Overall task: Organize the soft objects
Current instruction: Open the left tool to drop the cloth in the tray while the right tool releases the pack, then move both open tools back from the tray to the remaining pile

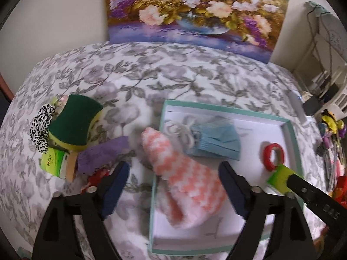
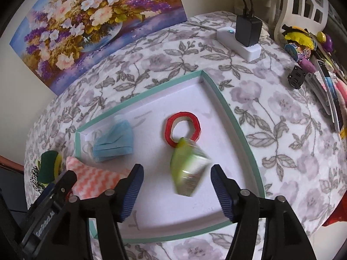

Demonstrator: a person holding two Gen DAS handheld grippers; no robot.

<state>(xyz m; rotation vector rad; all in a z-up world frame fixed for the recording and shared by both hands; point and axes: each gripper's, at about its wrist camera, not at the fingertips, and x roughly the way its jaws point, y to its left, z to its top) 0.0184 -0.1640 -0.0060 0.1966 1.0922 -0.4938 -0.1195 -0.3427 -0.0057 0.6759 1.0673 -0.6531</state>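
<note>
A teal-rimmed white tray point(image 1: 290, 130) lies on the flowered bedspread. In it are a blue face mask point(image 1: 214, 140), a red ring point(image 1: 273, 156) and a pink-and-white fuzzy sock point(image 1: 184, 173) draped over the tray's left rim. My left gripper point(image 1: 173, 186) is open, its fingers on either side of the sock, not touching it. In the right wrist view the tray point(image 2: 234, 117) holds the mask point(image 2: 115, 143), the ring point(image 2: 183, 127) and a blurred green tissue pack point(image 2: 188, 171). My right gripper point(image 2: 176, 186) is open just behind the pack.
Left of the tray is a pile: a green sponge point(image 1: 73, 121), a black-and-white scrunchie point(image 1: 40, 127), a purple cloth point(image 1: 102, 153), a green packet point(image 1: 53, 160). A flower painting point(image 1: 195, 10) leans at the back. A charger block point(image 2: 247, 34) and clutter point(image 2: 303, 49) lie at the right.
</note>
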